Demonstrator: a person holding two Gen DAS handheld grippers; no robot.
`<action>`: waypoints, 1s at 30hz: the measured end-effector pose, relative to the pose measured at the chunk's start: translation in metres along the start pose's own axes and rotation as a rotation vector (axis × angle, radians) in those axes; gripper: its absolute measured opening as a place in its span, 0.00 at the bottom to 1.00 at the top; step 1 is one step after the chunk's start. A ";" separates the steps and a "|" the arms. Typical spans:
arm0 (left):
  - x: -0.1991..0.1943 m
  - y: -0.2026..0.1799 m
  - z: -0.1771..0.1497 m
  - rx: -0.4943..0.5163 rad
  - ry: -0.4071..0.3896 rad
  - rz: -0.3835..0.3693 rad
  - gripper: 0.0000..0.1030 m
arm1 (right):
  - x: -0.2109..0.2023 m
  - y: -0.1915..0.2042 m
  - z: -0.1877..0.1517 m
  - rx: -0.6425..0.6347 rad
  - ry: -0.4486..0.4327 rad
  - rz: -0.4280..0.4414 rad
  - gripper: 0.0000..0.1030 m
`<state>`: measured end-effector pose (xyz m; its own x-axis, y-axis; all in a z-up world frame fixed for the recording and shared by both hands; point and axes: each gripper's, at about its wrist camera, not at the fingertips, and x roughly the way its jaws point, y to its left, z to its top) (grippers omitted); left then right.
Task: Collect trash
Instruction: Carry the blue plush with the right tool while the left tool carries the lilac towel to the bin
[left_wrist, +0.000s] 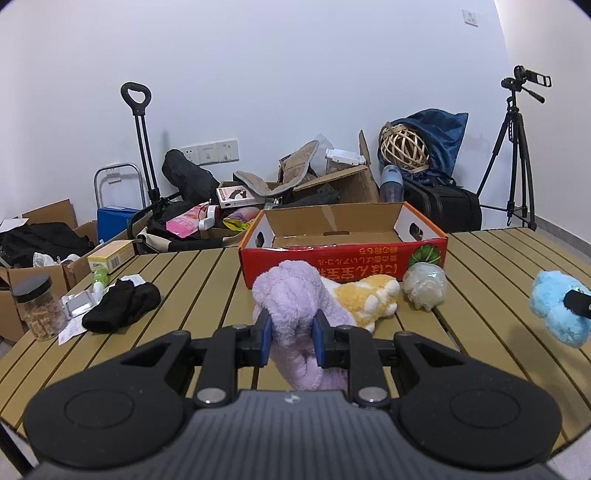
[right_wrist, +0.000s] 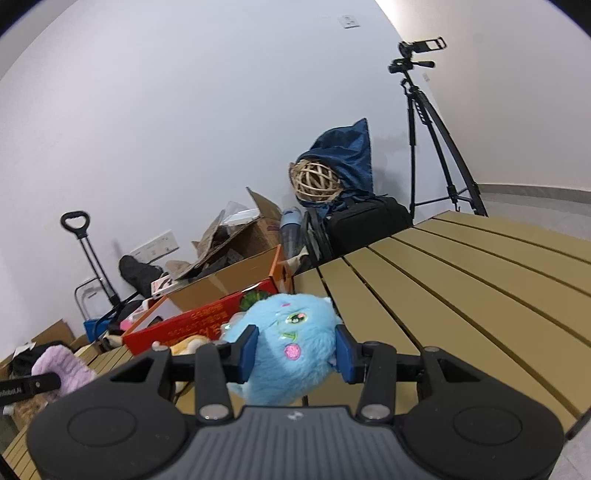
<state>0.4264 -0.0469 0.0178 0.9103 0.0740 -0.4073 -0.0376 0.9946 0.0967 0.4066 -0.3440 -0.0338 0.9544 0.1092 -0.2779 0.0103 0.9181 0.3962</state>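
Note:
My left gripper (left_wrist: 292, 338) is shut on a purple plush toy (left_wrist: 295, 295), held just above the slatted table (left_wrist: 207, 291). My right gripper (right_wrist: 295, 350) is shut on a blue plush toy (right_wrist: 288, 343), lifted off the table; the same blue plush (left_wrist: 557, 310) shows at the right edge of the left wrist view. An open red cardboard box (left_wrist: 343, 254) stands at the table's far side. In front of it lie a yellow-and-white plush (left_wrist: 373, 299) and a crumpled clear plastic ball (left_wrist: 424, 288).
On the table's left lie black socks (left_wrist: 122, 304), blister packs (left_wrist: 79, 304), a small yellow box (left_wrist: 110, 254) and a jar with a black lid (left_wrist: 38, 308). Behind the table are cardboard boxes, a trolley (left_wrist: 142, 147), a dark suitcase (left_wrist: 443, 206) and a tripod with a camera (left_wrist: 517, 155).

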 end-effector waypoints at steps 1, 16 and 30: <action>-0.006 0.001 -0.002 -0.002 -0.003 -0.002 0.22 | -0.005 0.001 0.000 -0.012 0.002 0.006 0.41; -0.097 0.004 -0.041 -0.014 -0.044 -0.049 0.22 | -0.094 0.016 -0.017 -0.184 0.002 0.059 0.41; -0.173 0.018 -0.086 -0.007 -0.079 -0.091 0.22 | -0.153 0.036 -0.067 -0.262 0.077 0.112 0.41</action>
<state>0.2332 -0.0355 0.0120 0.9398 -0.0227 -0.3410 0.0443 0.9975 0.0559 0.2410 -0.3016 -0.0355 0.9199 0.2344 -0.3144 -0.1806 0.9648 0.1909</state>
